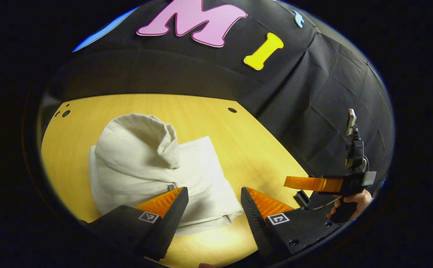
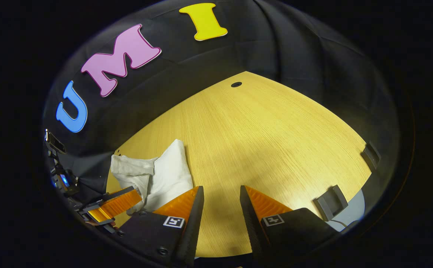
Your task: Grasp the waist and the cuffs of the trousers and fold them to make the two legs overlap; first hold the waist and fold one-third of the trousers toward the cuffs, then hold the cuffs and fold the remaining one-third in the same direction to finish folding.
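Two sets of tongs, both released, nothing between fingers. Left tongs (image 1: 214, 208) hang just above near edge of trousers (image 1: 153, 167); pale cloth lies in folded bundle on bench (image 1: 253, 149), top layer bunched and humped ahead of fingers. Right tongs (image 2: 218, 208) hover over bare bench (image 2: 268, 130), trousers (image 2: 164, 175) off to their left, near other tongs (image 2: 114, 206). Hand (image 1: 350, 203) grips right tool at right edge of left gripper view.
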`<state>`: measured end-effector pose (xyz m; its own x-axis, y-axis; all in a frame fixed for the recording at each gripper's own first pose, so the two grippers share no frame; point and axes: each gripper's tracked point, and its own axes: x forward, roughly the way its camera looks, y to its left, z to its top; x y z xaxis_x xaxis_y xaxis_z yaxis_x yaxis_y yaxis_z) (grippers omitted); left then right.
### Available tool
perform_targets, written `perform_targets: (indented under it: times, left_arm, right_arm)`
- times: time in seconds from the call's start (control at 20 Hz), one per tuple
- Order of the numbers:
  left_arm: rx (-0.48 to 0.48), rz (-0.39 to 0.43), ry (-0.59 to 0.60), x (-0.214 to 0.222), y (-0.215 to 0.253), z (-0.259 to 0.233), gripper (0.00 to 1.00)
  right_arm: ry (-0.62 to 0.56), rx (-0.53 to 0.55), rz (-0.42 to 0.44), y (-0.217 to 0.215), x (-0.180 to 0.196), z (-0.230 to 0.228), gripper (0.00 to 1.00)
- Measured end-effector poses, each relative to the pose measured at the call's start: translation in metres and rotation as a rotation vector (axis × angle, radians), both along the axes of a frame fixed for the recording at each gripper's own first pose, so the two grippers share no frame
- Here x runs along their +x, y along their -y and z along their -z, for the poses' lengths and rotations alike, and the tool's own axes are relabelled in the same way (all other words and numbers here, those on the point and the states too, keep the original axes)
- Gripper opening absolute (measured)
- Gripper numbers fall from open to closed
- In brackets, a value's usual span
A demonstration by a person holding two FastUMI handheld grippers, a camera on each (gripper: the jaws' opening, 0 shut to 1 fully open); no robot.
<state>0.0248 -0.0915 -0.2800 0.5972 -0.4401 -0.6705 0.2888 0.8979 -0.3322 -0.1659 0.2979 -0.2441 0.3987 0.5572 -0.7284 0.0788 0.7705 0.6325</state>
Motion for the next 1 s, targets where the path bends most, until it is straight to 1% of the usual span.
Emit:
perform_targets:
  times: [0.15, 0.3, 0.6, 0.8, 0.85, 0.95, 1.0]
  left_arm:
    - [-0.042, 0.024, 0.017, -0.005, 0.008, -0.010, 0.91]
    - [-0.078, 0.013, 0.015, -0.010, 0.005, -0.020, 0.91]
    - [-0.106, -0.061, 0.028, -0.017, -0.027, -0.038, 0.91]
    - [-0.095, -0.128, 0.047, -0.021, -0.060, -0.046, 0.91]
    - [-0.092, -0.145, 0.049, -0.021, -0.069, -0.047, 0.91]
    - [-0.085, -0.183, 0.052, -0.024, -0.086, -0.049, 0.91]
    - [-0.084, -0.202, 0.055, -0.024, -0.095, -0.051, 0.91]
  right_arm:
    - [0.008, 0.007, -0.015, -0.008, -0.001, -0.005, 0.61]
    - [0.024, 0.020, -0.031, -0.018, -0.003, -0.011, 0.61]
    - [0.054, 0.090, -0.049, -0.046, -0.004, -0.043, 0.61]
    - [0.087, 0.126, -0.077, -0.069, -0.007, -0.066, 0.62]
    - [0.095, 0.127, -0.090, -0.075, -0.008, -0.069, 0.48]
    - [0.114, 0.132, -0.122, -0.087, -0.010, -0.079, 0.51]
    - [0.124, 0.135, -0.133, -0.093, -0.011, -0.083, 0.68]
